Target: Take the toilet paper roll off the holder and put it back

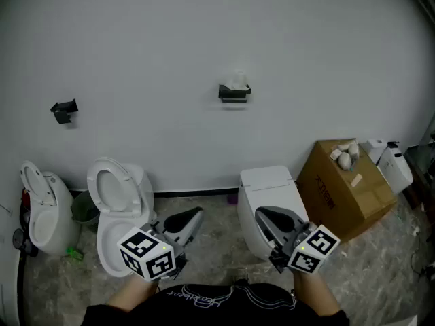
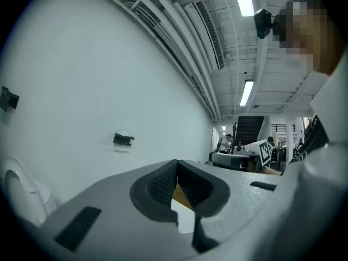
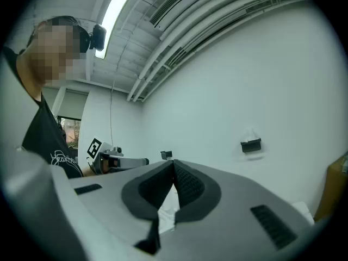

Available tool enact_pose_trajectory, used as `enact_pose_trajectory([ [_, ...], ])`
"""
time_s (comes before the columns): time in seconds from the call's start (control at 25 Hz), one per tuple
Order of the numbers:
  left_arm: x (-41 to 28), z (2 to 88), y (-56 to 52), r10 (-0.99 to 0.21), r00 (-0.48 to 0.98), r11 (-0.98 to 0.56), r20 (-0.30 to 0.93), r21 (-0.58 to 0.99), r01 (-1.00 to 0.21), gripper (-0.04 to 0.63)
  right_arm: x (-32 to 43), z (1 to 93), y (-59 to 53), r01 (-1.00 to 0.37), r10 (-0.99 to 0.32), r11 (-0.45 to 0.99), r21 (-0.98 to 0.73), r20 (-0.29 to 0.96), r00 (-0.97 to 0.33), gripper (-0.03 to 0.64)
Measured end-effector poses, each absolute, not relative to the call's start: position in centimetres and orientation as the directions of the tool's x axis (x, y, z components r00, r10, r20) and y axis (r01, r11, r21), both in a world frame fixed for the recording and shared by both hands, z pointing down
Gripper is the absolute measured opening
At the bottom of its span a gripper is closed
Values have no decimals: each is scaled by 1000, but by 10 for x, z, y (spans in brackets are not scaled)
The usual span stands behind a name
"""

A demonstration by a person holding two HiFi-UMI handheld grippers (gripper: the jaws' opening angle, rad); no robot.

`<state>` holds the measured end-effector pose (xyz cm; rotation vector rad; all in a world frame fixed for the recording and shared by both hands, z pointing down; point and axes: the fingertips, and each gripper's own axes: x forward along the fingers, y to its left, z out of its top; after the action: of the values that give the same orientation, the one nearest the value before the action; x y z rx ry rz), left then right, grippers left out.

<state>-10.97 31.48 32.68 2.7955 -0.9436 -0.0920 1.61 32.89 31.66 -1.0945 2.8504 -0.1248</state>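
Toilets (image 1: 112, 190) and box (image 1: 343, 190) stand beneath holder (image 1: 234, 93); left gripper (image 1: 194, 217), right gripper (image 1: 262, 215) closed, empty.

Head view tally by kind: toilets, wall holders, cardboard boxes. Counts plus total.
toilets: 3
wall holders: 2
cardboard box: 1
total: 6
white object beside the box: unclear, not counted

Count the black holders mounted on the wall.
2. The left holder is on the wall at far left and looks bare. The middle holder is further right, with white toilet paper on it. None looks hidden.
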Motion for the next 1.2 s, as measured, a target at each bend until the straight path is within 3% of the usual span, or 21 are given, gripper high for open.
enact_pose_trajectory([
  [0.48,-121,330,318,-619,785,-769,8,195,-609,6,19,313,332,-664,-673,739,-116,-70,-737,5],
  [0.88,-128,331,305,-637,771,-755,5,200,-625,6,27,311,308,-715,-719,695,-74,-44,-694,244],
  [1.2,-126,337,286,-651,758,-742,31,185,-645,6,39,308,278,-746,-746,665,-24,-55,-664,355],
])
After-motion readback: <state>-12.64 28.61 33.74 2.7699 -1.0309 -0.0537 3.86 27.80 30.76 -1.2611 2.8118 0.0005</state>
